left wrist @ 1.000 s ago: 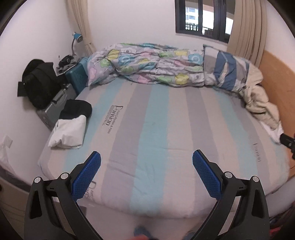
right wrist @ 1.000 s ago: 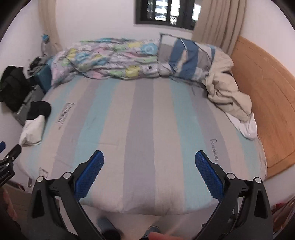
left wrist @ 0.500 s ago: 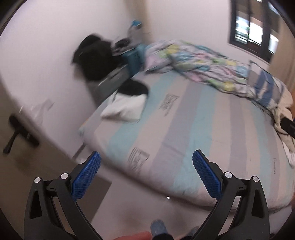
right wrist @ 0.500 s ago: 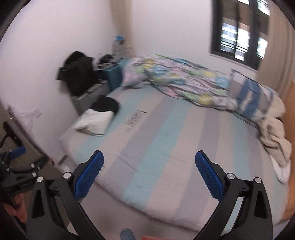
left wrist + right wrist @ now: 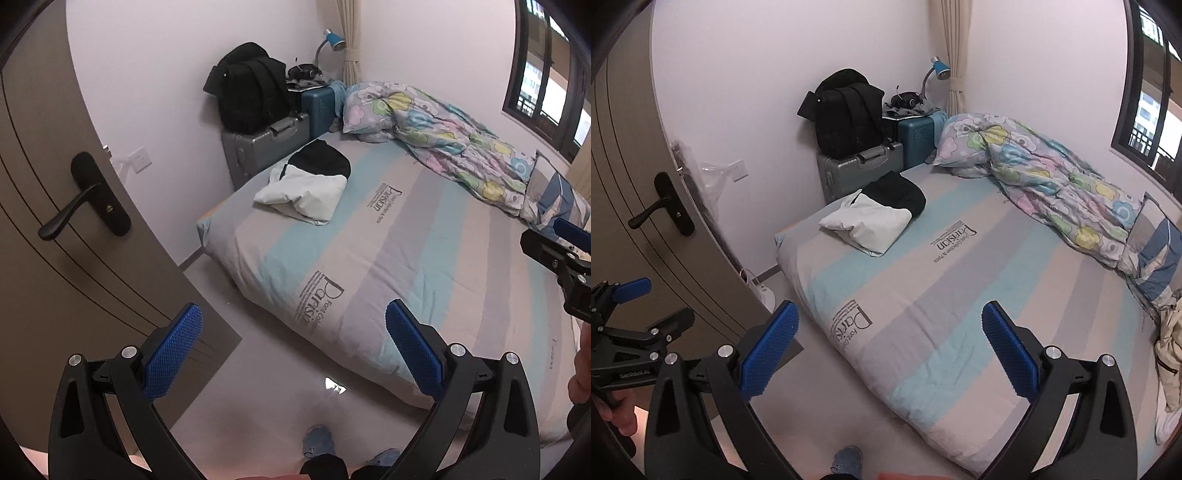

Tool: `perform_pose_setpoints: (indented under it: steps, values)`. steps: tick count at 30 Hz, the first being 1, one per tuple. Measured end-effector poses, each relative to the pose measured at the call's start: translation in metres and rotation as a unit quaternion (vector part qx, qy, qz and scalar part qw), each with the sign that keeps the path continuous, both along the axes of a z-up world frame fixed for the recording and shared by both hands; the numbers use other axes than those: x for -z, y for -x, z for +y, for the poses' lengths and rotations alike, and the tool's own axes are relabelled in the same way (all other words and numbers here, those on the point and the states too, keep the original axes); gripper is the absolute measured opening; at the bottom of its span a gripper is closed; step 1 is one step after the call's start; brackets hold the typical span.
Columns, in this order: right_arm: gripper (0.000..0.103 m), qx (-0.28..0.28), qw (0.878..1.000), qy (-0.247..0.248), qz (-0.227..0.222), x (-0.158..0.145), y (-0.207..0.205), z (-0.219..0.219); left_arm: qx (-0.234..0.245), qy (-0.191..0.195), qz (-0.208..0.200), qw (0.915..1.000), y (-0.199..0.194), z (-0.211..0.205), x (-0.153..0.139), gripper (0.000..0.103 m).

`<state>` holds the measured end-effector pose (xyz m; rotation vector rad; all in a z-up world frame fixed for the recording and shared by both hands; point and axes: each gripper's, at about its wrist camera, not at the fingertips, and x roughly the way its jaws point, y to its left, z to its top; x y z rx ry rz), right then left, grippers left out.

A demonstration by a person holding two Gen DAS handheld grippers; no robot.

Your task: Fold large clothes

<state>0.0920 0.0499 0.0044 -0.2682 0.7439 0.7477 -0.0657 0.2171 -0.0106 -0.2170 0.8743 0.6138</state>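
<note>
Home bedroom: striped bed (image 5: pixel 424 258), quilt (image 5: pixel 443 136), suitcases (image 5: pixel 266 147).

Left tool (image 5: pixel 293 345) is showing black plastic arms with triangular cutouts, silver screws at the joints, and blue pads (image 5: pixel 173 350) with a fine grid texture. Right tool (image 5: pixel 888 349) is looking the same: black frame, silver screws, blue textured fingers (image 5: pixel 1010 354). Small pale lettering is running along the left tool's black body in the right wrist view. Person is wearing blue slippers (image 5: pixel 319 443) and dark trouser legs.
</note>
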Motion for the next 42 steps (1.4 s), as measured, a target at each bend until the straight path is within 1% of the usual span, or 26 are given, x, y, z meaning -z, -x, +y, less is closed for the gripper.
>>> perform_pose_setpoints:
  steps: [2, 6, 12, 25, 42]
  values:
    - [0.096, 0.004, 1.0, 0.003, 0.0, 0.001, 0.002, -0.001, 0.004, 0.002, -0.007, 1.0, -0.001, 0.001, -0.001, 0.097]
    - [0.096, 0.009, 1.0, 0.011, -0.006, 0.0, 0.002, -0.002, 0.021, 0.013, -0.009, 0.9996, -0.008, 0.002, 0.003, 0.097]
    - [0.096, 0.024, 1.0, 0.008, -0.001, 0.0, -0.002, -0.004, 0.033, 0.013, -0.009, 0.9993, -0.02, 0.005, 0.006, 0.097]
    - [0.096, 0.029, 1.0, 0.011, 0.002, 0.005, -0.019, 0.004, 0.027, 0.021, -0.012, 0.9993, -0.044, 0.028, 0.008, 0.097]
    - [0.096, 0.024, 1.0, 0.009, 0.01, 0.009, -0.033, 0.012, 0.026, 0.016, -0.005, 0.9995, -0.06, 0.033, 0.01, 0.097]
